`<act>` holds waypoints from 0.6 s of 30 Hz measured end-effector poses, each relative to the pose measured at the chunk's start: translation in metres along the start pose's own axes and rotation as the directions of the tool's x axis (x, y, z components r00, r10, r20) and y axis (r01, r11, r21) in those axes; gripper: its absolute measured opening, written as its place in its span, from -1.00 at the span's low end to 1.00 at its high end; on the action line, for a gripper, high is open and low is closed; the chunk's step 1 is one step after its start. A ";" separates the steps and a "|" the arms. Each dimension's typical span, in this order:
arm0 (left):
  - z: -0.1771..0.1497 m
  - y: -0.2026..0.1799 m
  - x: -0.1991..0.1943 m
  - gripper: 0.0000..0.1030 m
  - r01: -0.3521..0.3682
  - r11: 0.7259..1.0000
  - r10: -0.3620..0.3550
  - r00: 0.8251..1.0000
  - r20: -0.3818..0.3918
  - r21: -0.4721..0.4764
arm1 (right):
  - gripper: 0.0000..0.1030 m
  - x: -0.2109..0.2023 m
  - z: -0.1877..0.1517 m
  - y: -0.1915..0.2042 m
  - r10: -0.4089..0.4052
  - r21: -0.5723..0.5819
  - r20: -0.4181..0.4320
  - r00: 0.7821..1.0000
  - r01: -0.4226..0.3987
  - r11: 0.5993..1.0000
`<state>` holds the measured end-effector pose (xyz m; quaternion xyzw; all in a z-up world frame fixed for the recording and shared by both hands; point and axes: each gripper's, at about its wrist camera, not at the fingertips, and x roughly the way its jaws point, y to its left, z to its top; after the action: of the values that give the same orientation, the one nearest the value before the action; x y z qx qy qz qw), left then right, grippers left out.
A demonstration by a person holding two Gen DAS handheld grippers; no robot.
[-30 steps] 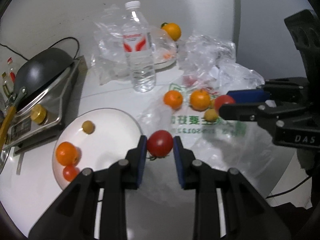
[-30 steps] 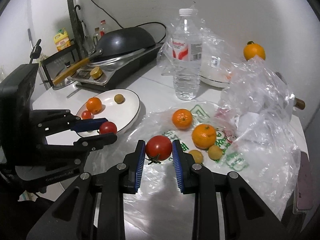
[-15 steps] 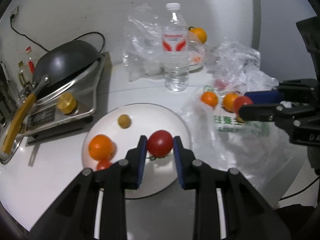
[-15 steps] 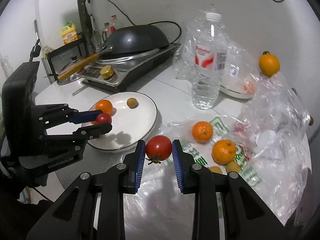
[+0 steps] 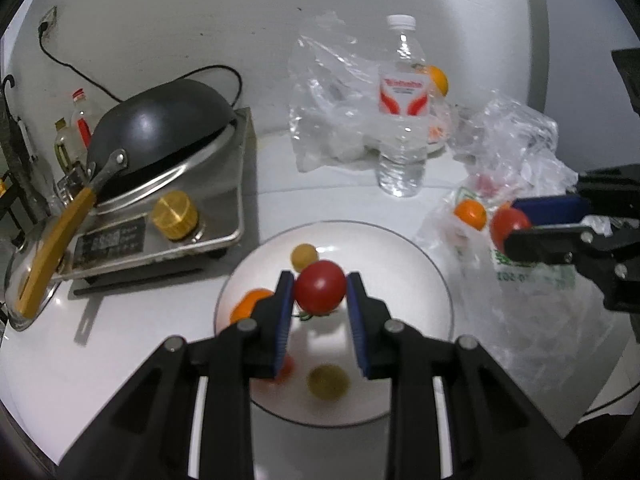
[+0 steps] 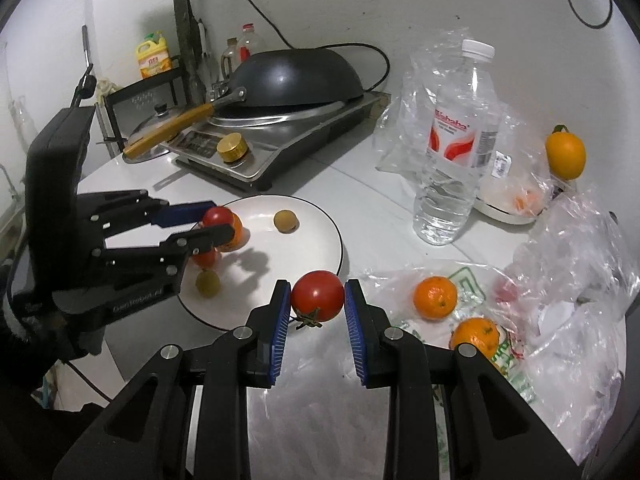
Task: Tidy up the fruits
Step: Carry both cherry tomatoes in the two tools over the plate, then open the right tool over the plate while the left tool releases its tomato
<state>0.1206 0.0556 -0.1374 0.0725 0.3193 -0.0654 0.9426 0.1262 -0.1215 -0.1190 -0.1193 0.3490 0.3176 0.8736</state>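
Note:
My left gripper (image 5: 320,300) is shut on a red tomato (image 5: 320,286) and holds it above the white plate (image 5: 420,272). On the plate lie an orange (image 5: 250,302), a small red tomato partly hidden by my finger, and two small yellow-green fruits (image 5: 304,255) (image 5: 328,382). My right gripper (image 6: 318,300) is shut on another red tomato (image 6: 318,296), just off the plate's right rim (image 6: 336,236), beside the plastic bag (image 6: 520,340). Two oranges (image 6: 435,298) (image 6: 476,334) lie on the bag. In the right wrist view the left gripper (image 6: 216,222) shows over the plate.
A cooker with a black wok (image 5: 160,128) stands left of the plate. A water bottle (image 5: 402,120) and crumpled clear bags (image 5: 332,100) stand behind. An orange (image 6: 565,155) sits at the far right by a small dish (image 6: 504,208). Bottles and a rack (image 6: 152,60) line the wall.
My left gripper has carried its tomato left from the bag to over the plate. My right gripper has moved left with its tomato toward the plate's rim.

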 end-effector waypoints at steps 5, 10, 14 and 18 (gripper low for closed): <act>0.006 0.010 0.010 -0.47 -0.010 1.000 0.010 1.000 0.007 -0.002 | -0.42 0.010 0.009 0.001 0.005 -0.006 -0.003 1.000 -0.005 1.000; 0.008 0.019 0.023 -0.47 -0.024 1.000 0.024 1.000 0.000 0.001 | -0.42 0.022 0.018 0.001 0.017 -0.012 -0.004 1.000 -0.017 1.000; 0.009 0.027 0.035 -0.47 -0.016 1.000 0.016 1.000 -0.013 -0.002 | -0.42 0.033 0.023 0.003 0.033 -0.021 -0.012 0.999 -0.033 0.999; 0.010 0.034 0.048 -0.47 0.001 1.000 -0.002 0.999 -0.034 -0.022 | -0.42 0.045 0.028 0.003 0.045 -0.020 -0.023 0.999 -0.045 0.999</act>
<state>0.1699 0.0836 -0.1553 0.0631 0.3358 -0.0614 0.9378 0.1639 -0.0862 -0.1293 -0.1241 0.3583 0.3395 0.8608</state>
